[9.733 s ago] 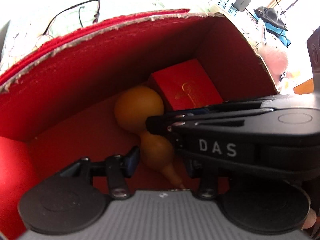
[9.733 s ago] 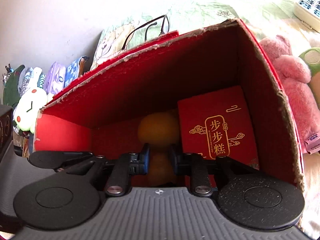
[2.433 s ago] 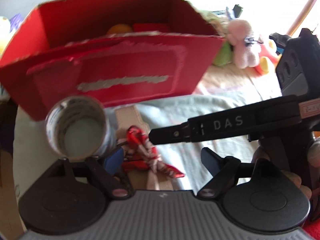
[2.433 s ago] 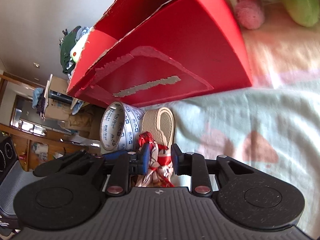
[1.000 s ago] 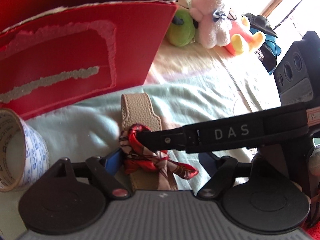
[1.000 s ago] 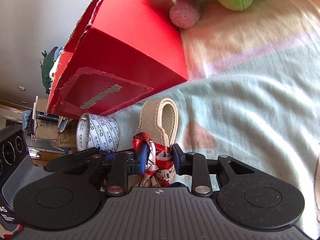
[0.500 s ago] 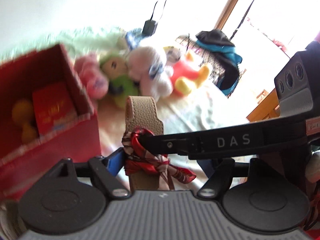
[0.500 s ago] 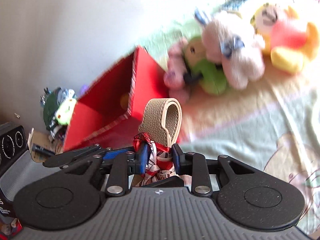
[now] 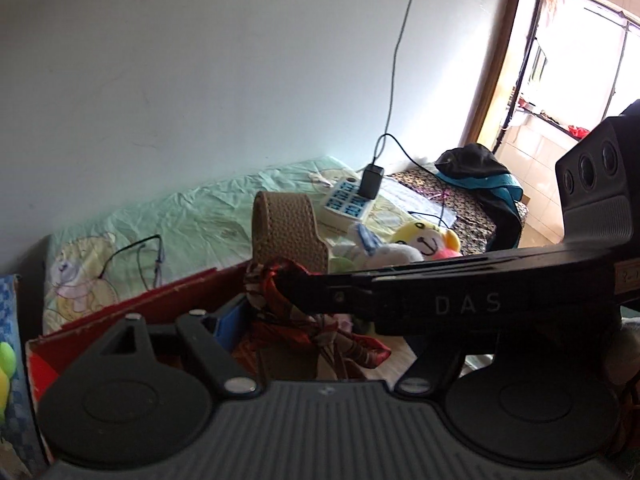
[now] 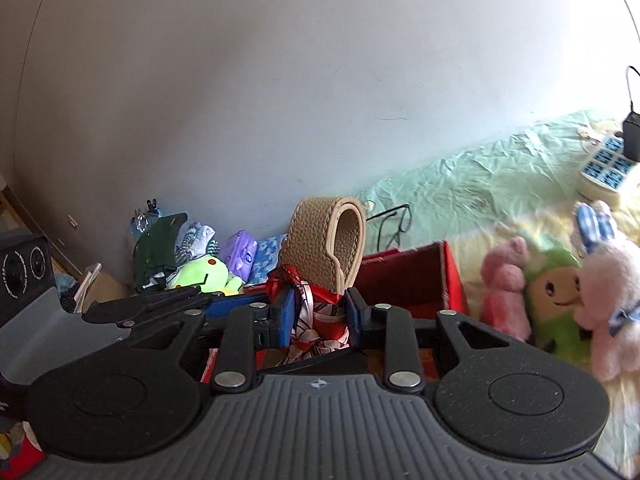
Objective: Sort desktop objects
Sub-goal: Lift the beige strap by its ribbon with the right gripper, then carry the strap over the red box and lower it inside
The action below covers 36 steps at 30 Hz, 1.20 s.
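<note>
Pale wall and a green bedsheet (image 10: 472,184) fill the background. Clenched, the right gripper (image 10: 318,314) pinches the red scarf (image 10: 316,320) knotted round the tan leather strap (image 10: 326,244), holding it aloft above the red box (image 10: 404,276). The left gripper (image 9: 320,332) is spread wide around the same bundle, gripping nothing. Judging by this, the carry is under way; next, the strap must go down inside the box before release. Its long axis stands upright, folded loop uppermost. Plush toys (image 10: 560,288) sit beside the box.
</note>
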Each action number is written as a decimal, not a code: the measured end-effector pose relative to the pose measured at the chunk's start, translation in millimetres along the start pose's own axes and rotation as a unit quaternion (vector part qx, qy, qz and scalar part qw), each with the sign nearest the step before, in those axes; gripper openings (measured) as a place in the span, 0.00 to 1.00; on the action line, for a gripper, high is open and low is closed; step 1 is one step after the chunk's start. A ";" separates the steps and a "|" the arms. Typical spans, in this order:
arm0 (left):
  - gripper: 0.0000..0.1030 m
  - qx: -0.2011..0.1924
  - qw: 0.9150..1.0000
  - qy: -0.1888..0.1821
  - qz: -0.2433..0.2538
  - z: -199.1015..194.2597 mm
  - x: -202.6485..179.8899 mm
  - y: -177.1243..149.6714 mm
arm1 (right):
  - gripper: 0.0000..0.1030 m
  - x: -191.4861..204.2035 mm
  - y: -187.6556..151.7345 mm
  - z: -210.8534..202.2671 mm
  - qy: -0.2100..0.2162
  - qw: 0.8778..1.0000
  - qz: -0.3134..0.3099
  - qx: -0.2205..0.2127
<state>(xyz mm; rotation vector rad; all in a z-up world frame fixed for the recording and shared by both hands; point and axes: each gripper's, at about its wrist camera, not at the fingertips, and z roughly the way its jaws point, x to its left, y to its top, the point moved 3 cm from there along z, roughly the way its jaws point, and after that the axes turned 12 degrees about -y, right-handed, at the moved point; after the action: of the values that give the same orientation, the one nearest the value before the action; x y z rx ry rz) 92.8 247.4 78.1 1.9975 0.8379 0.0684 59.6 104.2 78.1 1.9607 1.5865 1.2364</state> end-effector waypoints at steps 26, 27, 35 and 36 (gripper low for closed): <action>0.73 0.185 0.966 0.013 -0.183 76.1 170.1 -79.3 | 0.29 28.3 -54.2 187.8 -0.029 0.965 -0.003 0.259; 0.72 0.193 0.963 0.011 -0.188 79.3 171.0 -81.9 | 0.29 28.4 -55.9 189.9 -0.036 0.963 -0.006 0.268; 0.70 0.250 0.943 -0.002 -0.218 94.8 179.4 -91.2 | 0.31 20.3 -64.6 203.6 -0.057 0.941 0.021 0.332; 0.70 0.254 0.942 -0.004 -0.220 96.0 179.8 -91.9 | 0.31 19.6 -64.8 203.1 -0.059 0.941 0.023 0.332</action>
<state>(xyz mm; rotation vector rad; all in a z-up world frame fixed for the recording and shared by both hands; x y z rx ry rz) 216.7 310.9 -96.9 2.2185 1.3846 -0.4554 178.1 195.0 -75.3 2.4065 2.0853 0.6055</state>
